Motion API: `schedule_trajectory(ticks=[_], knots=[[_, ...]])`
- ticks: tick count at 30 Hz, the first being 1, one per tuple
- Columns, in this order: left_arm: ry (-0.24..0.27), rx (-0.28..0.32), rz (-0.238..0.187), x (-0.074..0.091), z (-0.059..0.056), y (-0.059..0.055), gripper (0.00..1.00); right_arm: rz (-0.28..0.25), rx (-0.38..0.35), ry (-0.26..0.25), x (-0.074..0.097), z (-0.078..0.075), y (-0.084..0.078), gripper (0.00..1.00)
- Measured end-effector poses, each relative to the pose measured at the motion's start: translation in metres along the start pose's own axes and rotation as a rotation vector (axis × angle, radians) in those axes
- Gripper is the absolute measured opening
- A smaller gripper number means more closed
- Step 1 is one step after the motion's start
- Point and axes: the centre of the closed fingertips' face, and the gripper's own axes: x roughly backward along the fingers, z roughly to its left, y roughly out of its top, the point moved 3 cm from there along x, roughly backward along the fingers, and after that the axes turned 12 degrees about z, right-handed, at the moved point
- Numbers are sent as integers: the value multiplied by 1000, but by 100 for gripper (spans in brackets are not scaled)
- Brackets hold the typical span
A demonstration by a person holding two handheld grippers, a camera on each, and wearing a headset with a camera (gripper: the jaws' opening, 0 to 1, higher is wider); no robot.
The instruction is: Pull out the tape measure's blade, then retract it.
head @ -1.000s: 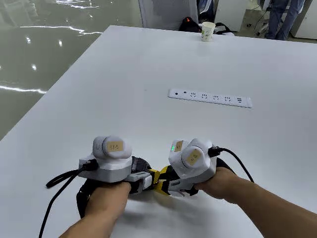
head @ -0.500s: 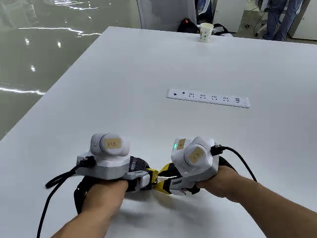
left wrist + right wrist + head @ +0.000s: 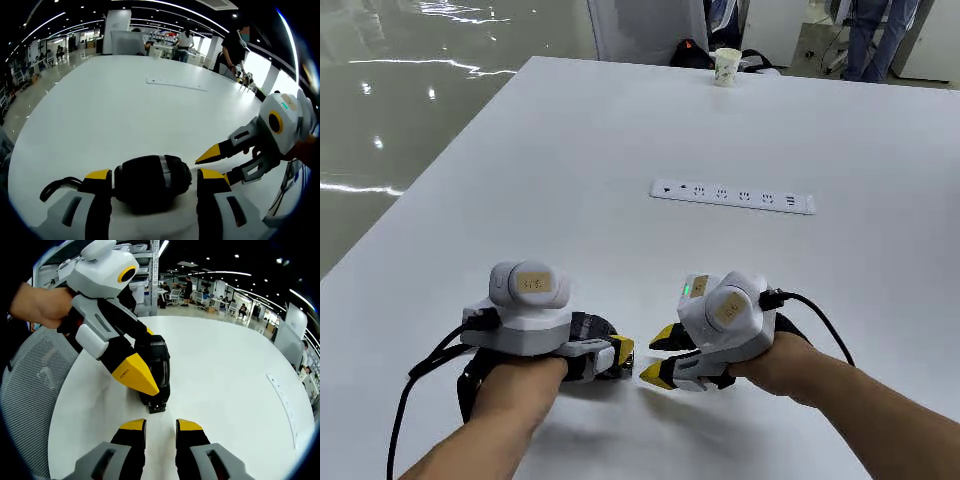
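Your left gripper (image 3: 155,176) has its yellow-tipped fingers (image 3: 98,175) pressed against either side of the black round-cased tape measure (image 3: 152,189). They grip the case low in the centre of the left gripper view. I can't tell whether the case rests on the white bench (image 3: 125,100) or sits just above it.

Your right gripper (image 3: 161,426) holds nothing. Its fingers (image 3: 133,426) stand a narrow gap apart at the bottom of the right gripper view.

Here is the relation that matters. In the right gripper view the small dark hook tab (image 3: 156,408) at the case's lower end sits just above that gap. It lines up almost with the middle of it, near but not touching. No blade shows outside the case. As I judge it, the blade would run out along the line from the case toward your right fingers. So the right gripper is the one placed to pinch the tab, while the left anchors the case.

In the head view the two sit tip to tip at lower centre, left gripper (image 3: 617,352) facing right gripper (image 3: 658,355), with a small gap of bench between. The pull axis therefore runs left to right across the lower frame.

Further out, a white power strip (image 3: 732,196) lies right of centre and a paper cup (image 3: 726,66) stands at the top edge. Both are well apart from the work.
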Motion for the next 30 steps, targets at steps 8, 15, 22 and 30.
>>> schedule_trajectory(ticks=[8,15,22,30], knots=[[-16,-24,2,3,-5,-3,67,10,-29,-17,11,1,-16,23],[-26,-59,5,7,-2,-6,68,14,-55,-32,21,2,-27,26],[-45,-87,-11,13,-1,-8,69,2,-97,-49,32,6,-37,30],[-76,-113,-24,15,-4,-12,70,-13,-138,-72,41,10,-44,36]])
